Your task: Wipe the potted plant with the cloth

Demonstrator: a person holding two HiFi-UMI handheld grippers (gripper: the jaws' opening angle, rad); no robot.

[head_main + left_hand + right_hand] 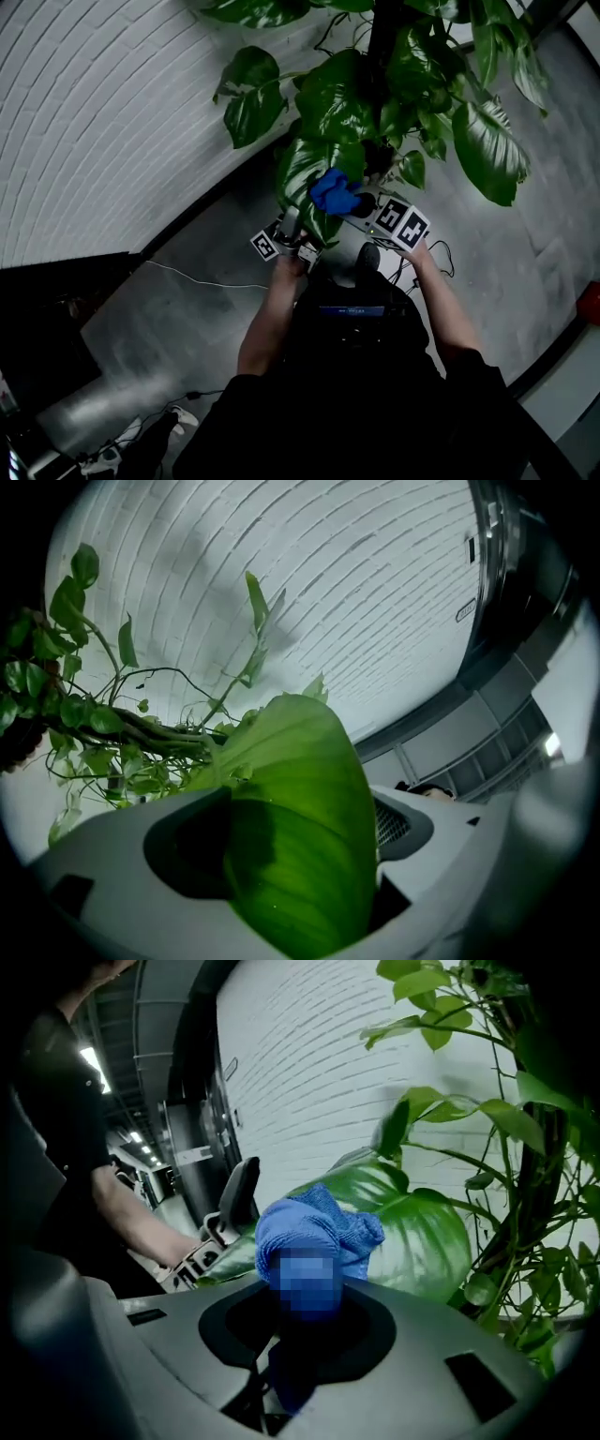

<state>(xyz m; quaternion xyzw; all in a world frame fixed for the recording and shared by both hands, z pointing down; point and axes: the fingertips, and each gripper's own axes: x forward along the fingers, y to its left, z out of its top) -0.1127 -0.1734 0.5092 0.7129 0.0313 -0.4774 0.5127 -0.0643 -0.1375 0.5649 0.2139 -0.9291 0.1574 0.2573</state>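
- A person stands over a potted plant [394, 84] and looks steeply down, holding a gripper in each hand.
- The left gripper [293, 228] points up into the foliage. Its fingers are clenched on the lower end of a large leaf [309, 164].
- In the left gripper view that large leaf [295, 836] fills the gap between the fingers. It rises beyond them, bright green and ribbed, to a rounded tip.
- Thin stems with small leaves [103, 733] branch off to the left beyond the fingers, against a white brick wall [356, 602].
- The right gripper [359, 211] comes in from the person's right. Its fingers grasp a blue cloth [333, 190].
- The cloth bunches out in front of the right fingers and lies against the upper face of the same large leaf, just above the left fingers.
- In the right gripper view the cloth [319, 1232] is pinched between the fingers, with its loose end hanging down between them.
- The glossy leaf [422, 1232] lies directly behind the cloth in that view.
- Left of the right fingers there, the person's forearm [141, 1222] reaches toward the leaf.
- Below both grippers lies a grey floor [187, 309], with a thin cable [197, 278] running across it.
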